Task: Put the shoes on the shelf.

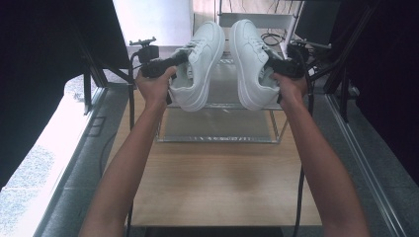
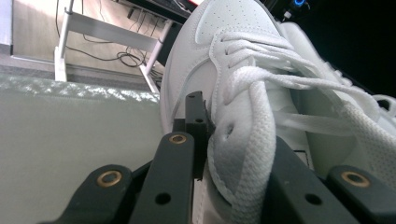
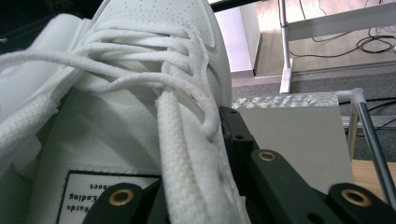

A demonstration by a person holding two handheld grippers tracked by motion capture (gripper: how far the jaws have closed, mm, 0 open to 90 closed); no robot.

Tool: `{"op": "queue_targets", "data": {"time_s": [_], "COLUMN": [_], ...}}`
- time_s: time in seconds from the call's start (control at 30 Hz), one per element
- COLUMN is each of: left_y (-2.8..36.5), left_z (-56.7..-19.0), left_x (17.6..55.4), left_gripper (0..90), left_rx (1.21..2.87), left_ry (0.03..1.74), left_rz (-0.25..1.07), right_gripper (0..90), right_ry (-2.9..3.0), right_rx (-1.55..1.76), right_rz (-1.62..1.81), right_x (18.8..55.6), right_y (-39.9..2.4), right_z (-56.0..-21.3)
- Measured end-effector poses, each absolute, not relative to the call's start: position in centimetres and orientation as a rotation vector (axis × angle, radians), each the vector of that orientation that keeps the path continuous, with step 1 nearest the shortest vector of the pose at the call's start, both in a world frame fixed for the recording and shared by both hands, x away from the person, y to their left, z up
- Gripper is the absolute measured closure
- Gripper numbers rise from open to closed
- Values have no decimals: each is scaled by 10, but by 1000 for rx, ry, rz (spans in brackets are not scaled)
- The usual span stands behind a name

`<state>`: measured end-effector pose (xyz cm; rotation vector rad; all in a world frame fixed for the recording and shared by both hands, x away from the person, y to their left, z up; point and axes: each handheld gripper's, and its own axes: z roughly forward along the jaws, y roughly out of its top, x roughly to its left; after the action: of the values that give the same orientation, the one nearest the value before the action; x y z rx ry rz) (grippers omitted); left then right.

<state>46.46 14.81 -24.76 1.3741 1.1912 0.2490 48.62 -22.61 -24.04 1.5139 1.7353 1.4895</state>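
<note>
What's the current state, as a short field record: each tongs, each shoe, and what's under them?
left tongs: shut on left shoe, gripping its side by the laces
right tongs: shut on right shoe, same grip
shoes: white sneakers, side by side, apart, toes pointing away from the person
below: metal-frame rack on wooden table
contact with rack: cannot tell

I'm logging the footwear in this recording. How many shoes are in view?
2. The left shoe is held up in the left hand-held gripper; the right shoe is held in the right hand-held gripper, both above the metal rack. None looks hidden.
</note>
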Motion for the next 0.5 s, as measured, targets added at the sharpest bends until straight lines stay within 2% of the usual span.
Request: {"op": "queue_targets", "data": {"time_s": [0.5], "left_y": [127], "left_z": [-253], "left_x": [499], "left_gripper": [828], "left_rx": [1390], "left_ry": [1312], "left_rz": [262], "right_gripper": [867], "right_ry": [1741], "right_rx": [1592], "right_rz": [1376], "right_x": [522], "right_y": [-211], "right_z": [-251]}}
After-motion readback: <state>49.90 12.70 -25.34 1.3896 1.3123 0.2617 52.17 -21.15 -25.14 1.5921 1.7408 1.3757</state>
